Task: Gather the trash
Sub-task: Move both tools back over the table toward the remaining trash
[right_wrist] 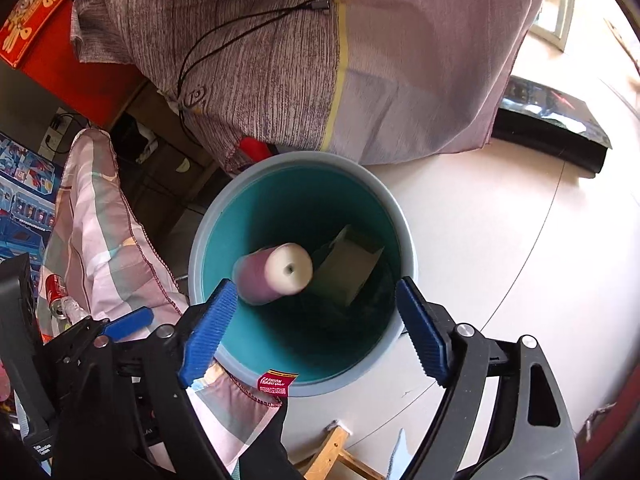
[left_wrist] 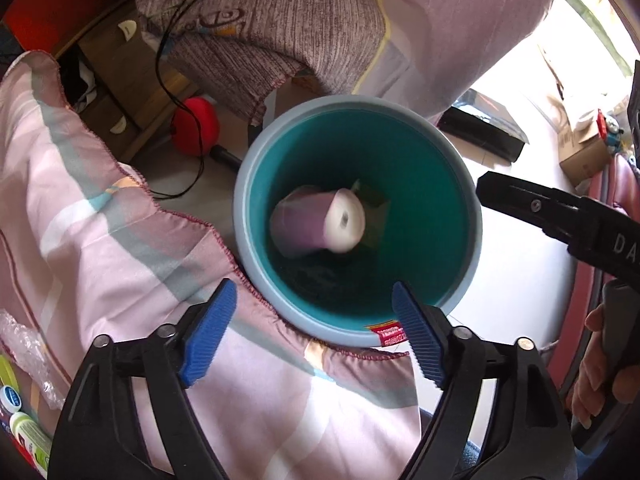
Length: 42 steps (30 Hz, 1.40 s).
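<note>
A round bin (left_wrist: 460,168), grey outside and teal inside, stands on the pale floor; it also shows in the right wrist view (right_wrist: 208,240). Inside it a blurred purple-wrapped white paper roll (left_wrist: 320,220) (right_wrist: 276,276) lies beside a green carton (right_wrist: 348,272) (left_wrist: 376,204). My left gripper (left_wrist: 316,336) is open and empty above the bin's near rim. My right gripper (right_wrist: 316,332) is open and empty above the bin; one of its fingers (left_wrist: 532,204) shows in the left wrist view at right.
A pink checked bedsheet (left_wrist: 100,240) drapes at left against the bin. A striped pillow (left_wrist: 260,28) with black cables (left_wrist: 176,40) lies behind. A red round object (left_wrist: 196,124), a wooden cabinet (left_wrist: 120,80), a black box (left_wrist: 484,128), plastic wrap (left_wrist: 28,352) and tubes (left_wrist: 24,436) lie around.
</note>
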### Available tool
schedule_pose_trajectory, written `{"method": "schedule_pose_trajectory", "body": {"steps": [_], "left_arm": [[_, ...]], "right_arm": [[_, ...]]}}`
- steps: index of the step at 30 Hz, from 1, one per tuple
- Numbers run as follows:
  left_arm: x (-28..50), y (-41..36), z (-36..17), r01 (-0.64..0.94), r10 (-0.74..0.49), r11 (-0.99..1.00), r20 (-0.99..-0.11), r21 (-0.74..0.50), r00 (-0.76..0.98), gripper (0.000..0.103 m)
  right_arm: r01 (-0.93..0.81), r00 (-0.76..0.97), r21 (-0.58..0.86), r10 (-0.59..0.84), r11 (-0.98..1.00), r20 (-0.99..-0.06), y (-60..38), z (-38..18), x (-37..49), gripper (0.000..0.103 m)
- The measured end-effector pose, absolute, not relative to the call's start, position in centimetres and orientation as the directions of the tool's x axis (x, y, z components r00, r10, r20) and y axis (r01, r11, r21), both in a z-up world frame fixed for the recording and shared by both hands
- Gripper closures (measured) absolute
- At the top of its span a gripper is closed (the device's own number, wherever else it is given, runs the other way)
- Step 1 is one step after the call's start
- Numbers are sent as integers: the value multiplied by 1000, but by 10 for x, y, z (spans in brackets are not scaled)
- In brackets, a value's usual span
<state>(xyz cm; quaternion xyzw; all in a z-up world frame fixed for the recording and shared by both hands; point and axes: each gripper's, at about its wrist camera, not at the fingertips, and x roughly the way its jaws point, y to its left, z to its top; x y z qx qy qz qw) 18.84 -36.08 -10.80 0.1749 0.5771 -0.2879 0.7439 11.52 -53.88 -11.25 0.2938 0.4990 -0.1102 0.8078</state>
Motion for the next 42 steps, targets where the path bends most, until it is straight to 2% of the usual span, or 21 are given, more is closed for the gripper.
{"method": "schedule_pose_trajectory", "body": {"steps": [6,17,24,33,42], "left_arm": [[185,-347,-97,607,-247,790,-952,-91,179,12],[170,-299,-70,558,-291,820,-931,-125,219,9],[160,-247,-52,501,-296,856,-918,-131,264,8],[141,-140,-26,391,-283,911,-892,-134,353,8],[121,0,-14,220,-208,968,-871,-119,445,6]], "right_arm": [[478,472,354,105,804,-875,-532,-102,111,19],[450,479,316,72,835,-875,-497,-68,105,16],[376,489,297,85,878,-868,-448,-45,108,16],[225,469,263,133,938,-873,-356,-27,121,16],[39,423,198,163,979,-891,-248,-21,141,16]]}}
